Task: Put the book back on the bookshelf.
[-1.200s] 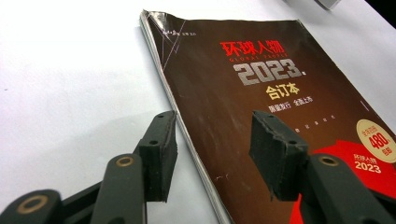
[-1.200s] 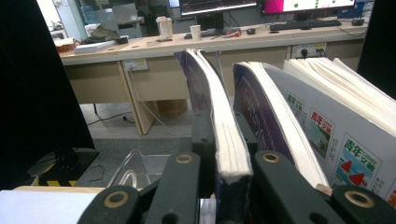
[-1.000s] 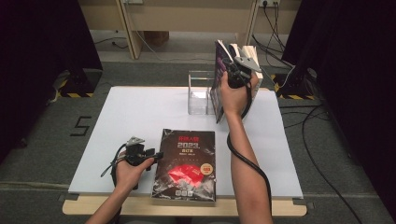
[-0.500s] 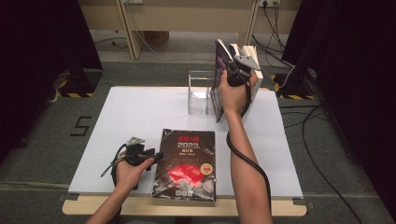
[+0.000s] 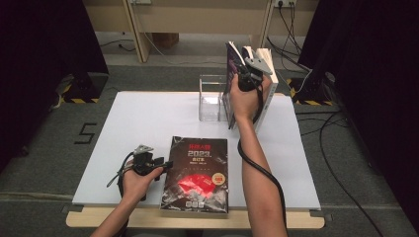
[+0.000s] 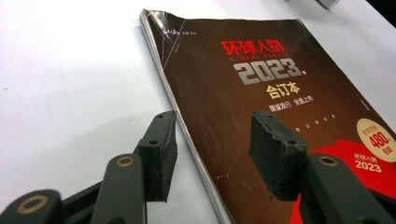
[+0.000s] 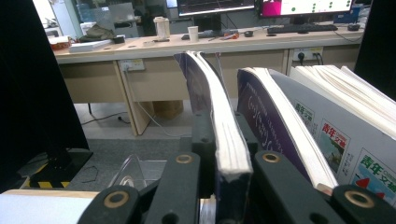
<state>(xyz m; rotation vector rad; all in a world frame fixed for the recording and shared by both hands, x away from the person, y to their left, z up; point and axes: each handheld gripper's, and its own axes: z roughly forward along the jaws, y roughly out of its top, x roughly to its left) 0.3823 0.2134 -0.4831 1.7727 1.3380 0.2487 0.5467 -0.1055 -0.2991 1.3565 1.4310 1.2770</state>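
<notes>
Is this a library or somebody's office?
Probably an office or lab set up for recording, not a library. A long desk at the back carries monitors and a keyboard, black curtains hang on both sides, and cables run across the carpet.

A white tabletop [image 5: 148, 118] on a pale wooden base is set on grey carpet [image 5: 44, 148], with black curtains [image 5: 44, 54] hung at the upper left and upper right of the high view. Yellow-and-black hazard tape [image 5: 81, 100] is seen at the curtain feet. Beyond, a long beige desk [image 7: 154, 60] carrying monitors [image 7: 215, 6] and cups is shown under bright room light.
</notes>
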